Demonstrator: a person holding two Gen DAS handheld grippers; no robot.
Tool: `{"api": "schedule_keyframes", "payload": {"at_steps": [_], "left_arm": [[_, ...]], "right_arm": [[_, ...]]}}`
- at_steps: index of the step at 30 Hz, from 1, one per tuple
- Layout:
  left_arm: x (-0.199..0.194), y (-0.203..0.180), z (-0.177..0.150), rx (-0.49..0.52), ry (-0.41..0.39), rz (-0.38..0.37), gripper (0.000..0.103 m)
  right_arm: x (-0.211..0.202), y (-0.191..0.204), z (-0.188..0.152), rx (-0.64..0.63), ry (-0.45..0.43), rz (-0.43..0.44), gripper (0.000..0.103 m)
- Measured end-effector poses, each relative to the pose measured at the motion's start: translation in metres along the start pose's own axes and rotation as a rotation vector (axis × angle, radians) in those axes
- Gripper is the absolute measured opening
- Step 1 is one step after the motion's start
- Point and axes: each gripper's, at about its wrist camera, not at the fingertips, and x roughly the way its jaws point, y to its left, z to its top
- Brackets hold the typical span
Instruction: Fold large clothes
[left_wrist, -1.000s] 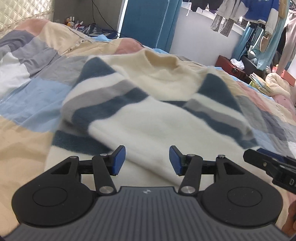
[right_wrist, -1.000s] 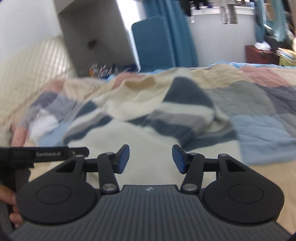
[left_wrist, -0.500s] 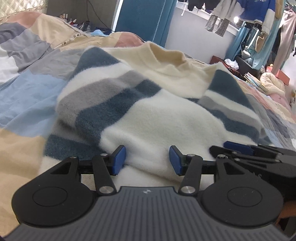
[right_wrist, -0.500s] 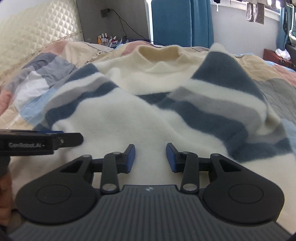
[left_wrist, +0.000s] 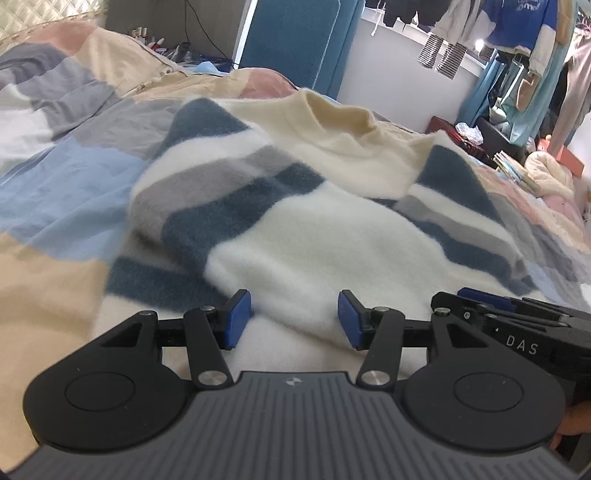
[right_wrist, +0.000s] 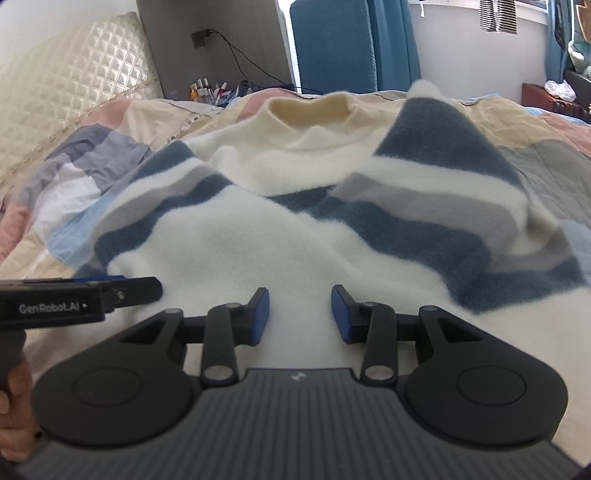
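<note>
A fluffy cream sweater (left_wrist: 325, 236) with navy and grey striped sleeves folded in over its body lies on the bed; it also shows in the right wrist view (right_wrist: 288, 236). My left gripper (left_wrist: 293, 319) is open, low over the sweater's near hem, with white fleece between its blue pads. My right gripper (right_wrist: 299, 314) is open, narrower, over the near hem too. Each gripper shows beside the other: the right at the left wrist view's right edge (left_wrist: 517, 321), the left at the right wrist view's left edge (right_wrist: 81, 297).
The patchwork quilt (left_wrist: 55, 192) covers the bed. A quilted headboard (right_wrist: 62, 92) stands at left. A blue chair (right_wrist: 332, 44), a cluttered bedside spot (right_wrist: 214, 88) and hanging clothes (left_wrist: 517, 33) lie beyond the bed.
Both grippers have come down and forward to the sweater's near hem, side by side. The right gripper's jaws have narrowed a little. Both stay open.
</note>
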Motion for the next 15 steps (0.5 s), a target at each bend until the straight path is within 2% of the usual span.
{"api": "schedule_keyframes", "payload": {"at_steps": [3, 7, 9, 15], "left_arm": [[-0.019, -0.002, -0.007, 0.027, 0.006, 0.048, 0.058], [-0.049, 0.011, -0.018, -0.024, 0.04, 0.059, 0.058], [-0.065, 0.026, -0.023, -0.091, 0.055, 0.077, 0.058], [-0.105, 0.069, -0.047, -0.269, 0.096, 0.138, 0.059]], "right_arm": [[-0.017, -0.004, -0.003, 0.011, -0.001, -0.027, 0.04], [-0.034, -0.017, -0.018, 0.127, 0.051, -0.042, 0.039], [-0.043, -0.022, -0.027, 0.171, 0.06, -0.045, 0.039], [-0.075, -0.027, -0.033, 0.198, 0.088, -0.078, 0.039]]}}
